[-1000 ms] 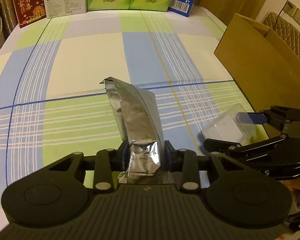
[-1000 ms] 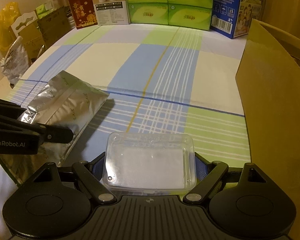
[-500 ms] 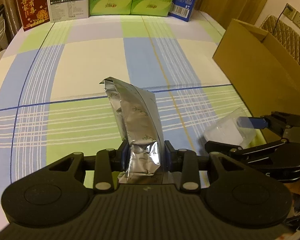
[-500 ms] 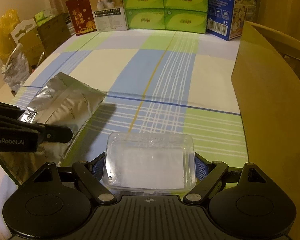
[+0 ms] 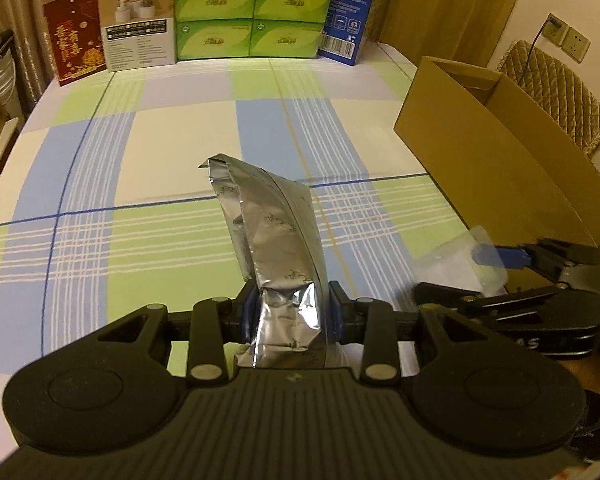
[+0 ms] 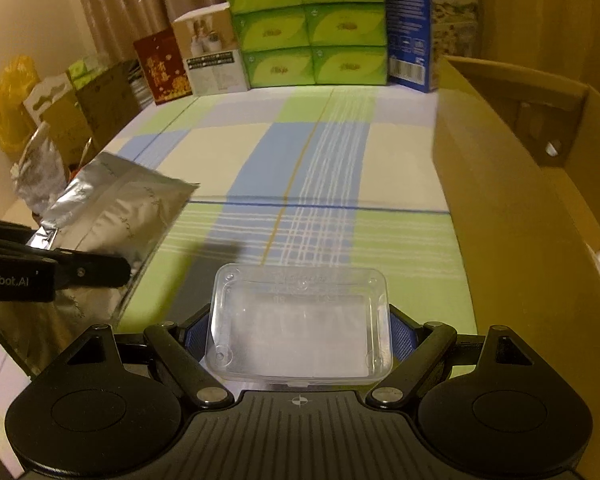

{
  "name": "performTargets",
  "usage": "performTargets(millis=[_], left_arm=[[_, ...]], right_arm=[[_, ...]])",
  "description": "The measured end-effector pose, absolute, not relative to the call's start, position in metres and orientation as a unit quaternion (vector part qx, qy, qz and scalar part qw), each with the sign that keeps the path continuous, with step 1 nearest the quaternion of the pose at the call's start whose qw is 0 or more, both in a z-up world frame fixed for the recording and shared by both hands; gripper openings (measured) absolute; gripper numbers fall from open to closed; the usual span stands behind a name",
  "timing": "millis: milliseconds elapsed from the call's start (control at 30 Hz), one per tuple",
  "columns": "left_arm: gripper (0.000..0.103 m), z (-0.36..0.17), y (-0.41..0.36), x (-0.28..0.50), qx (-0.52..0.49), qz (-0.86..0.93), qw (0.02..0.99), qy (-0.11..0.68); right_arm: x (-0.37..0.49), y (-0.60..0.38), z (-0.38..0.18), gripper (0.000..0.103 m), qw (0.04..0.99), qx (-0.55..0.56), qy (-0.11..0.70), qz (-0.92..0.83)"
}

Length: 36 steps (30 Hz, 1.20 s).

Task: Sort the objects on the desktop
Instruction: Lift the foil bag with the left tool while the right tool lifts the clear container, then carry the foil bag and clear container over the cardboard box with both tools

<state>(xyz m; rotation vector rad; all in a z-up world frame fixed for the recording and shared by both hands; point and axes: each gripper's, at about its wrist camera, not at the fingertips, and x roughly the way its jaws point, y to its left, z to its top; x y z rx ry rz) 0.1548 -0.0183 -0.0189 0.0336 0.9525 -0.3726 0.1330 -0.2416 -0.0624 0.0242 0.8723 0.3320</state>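
Checked tablecloth lies bare; left gripper clamps a foil pouch, right gripper pinches a clear plastic box, both lifted for the cardboard box at right.

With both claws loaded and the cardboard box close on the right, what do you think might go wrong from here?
1. The left claw pinches the silver foil pouch only at its crumpled lower end, so the pouch may flop or slip.
2. The right claw grips the smooth clear plastic case by its sides; it may squirt out.
3. The cardboard box wall stands close on the right; the case may clip it.
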Motion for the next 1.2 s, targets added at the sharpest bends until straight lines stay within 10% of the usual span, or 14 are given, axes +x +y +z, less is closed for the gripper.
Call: performTargets(millis=[1200], left_arm=[[0.03,0.029,-0.089,0.016,-0.025,-0.219,0.889,0.402]], right_arm=[[-0.005,-0.32,0.017,0.082,0.93,0.034,0.351,0.106]])
